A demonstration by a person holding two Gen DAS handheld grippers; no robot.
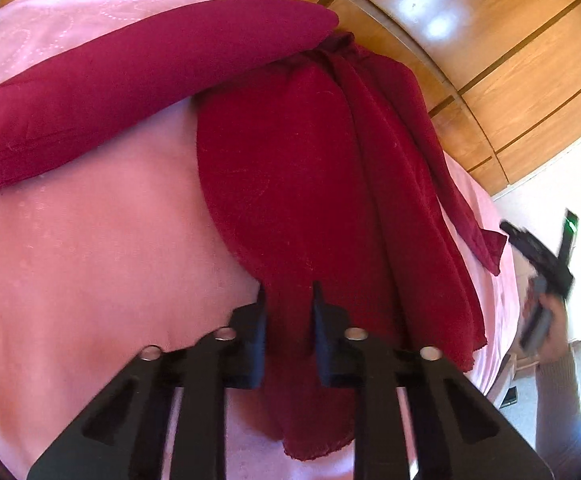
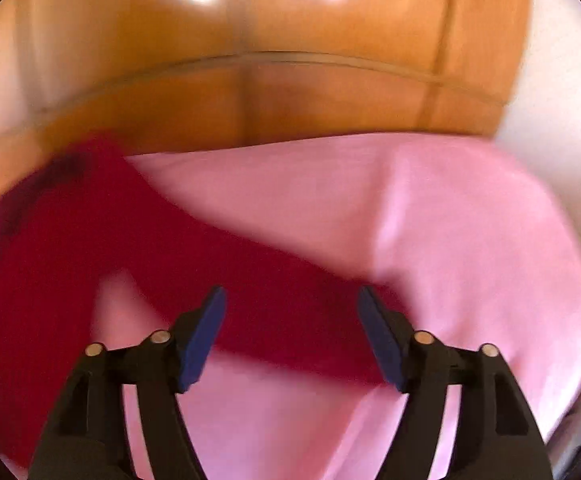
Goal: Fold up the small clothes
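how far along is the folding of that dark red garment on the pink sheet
Early to middle. Done: the dark red garment lies partly doubled over on the pink sheet, with loose folds along one side. In hand: the left gripper has its jaws pinching a fabric edge; the right gripper hangs open above. Left: no neat flat fold yet.

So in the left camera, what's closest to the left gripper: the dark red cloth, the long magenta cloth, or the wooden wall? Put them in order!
From the left gripper, in the left wrist view:
1. Dark red cloth: pinched right between its fingers.
2. Long magenta cloth: farther up the pink bedsheet, stretching to the left.
3. Wooden wall: farthest, behind the bed at upper right.
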